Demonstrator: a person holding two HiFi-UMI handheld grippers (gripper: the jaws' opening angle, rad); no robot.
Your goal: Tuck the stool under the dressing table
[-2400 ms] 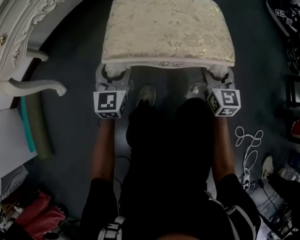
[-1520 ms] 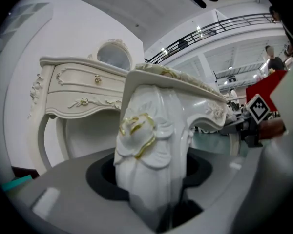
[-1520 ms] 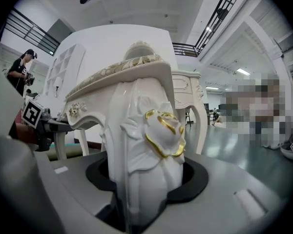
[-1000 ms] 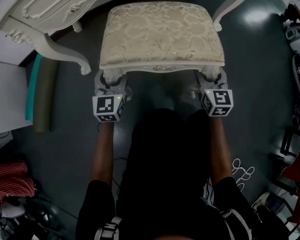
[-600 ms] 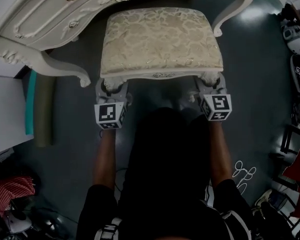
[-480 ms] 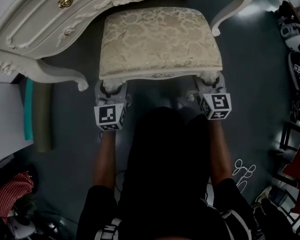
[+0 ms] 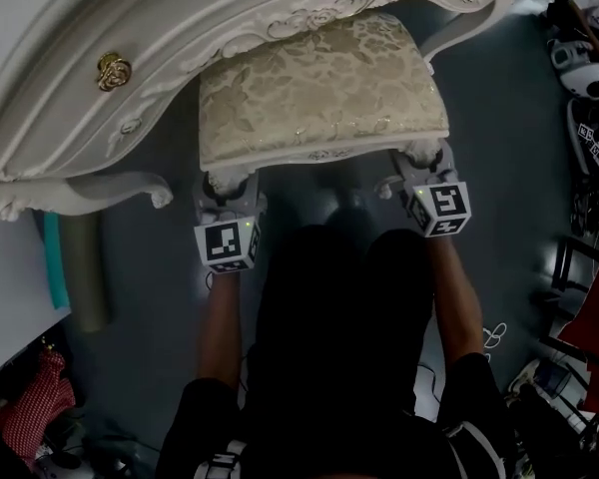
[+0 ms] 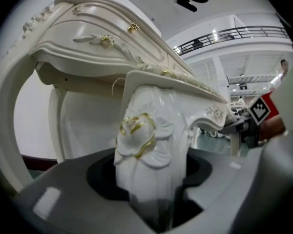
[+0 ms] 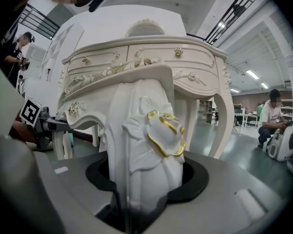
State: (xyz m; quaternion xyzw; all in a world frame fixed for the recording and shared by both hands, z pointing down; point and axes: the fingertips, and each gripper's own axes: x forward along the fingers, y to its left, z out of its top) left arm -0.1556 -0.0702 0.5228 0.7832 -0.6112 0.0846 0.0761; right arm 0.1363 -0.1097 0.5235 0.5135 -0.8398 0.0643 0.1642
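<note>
Though far edge under dressing table, stool mostly outside.

- One stool is standing on the floor.
- One dressing table is standing over the far edge of it.
- Two hand-held grippers are showing: the left hand-held gripper and the right hand-held gripper.
- Two marker cubes are sitting on them, one left cube and one right cube.
- Two carved stool legs are showing close up, the left leg and the right leg, each carrying one gold rose.
- Two drawer knobs are shining in the right gripper view: one gold knob and a second knob.
- Two other people are appearing there, one person at the right and another person at the left.
- One olive roll is lying on the floor.
</note>
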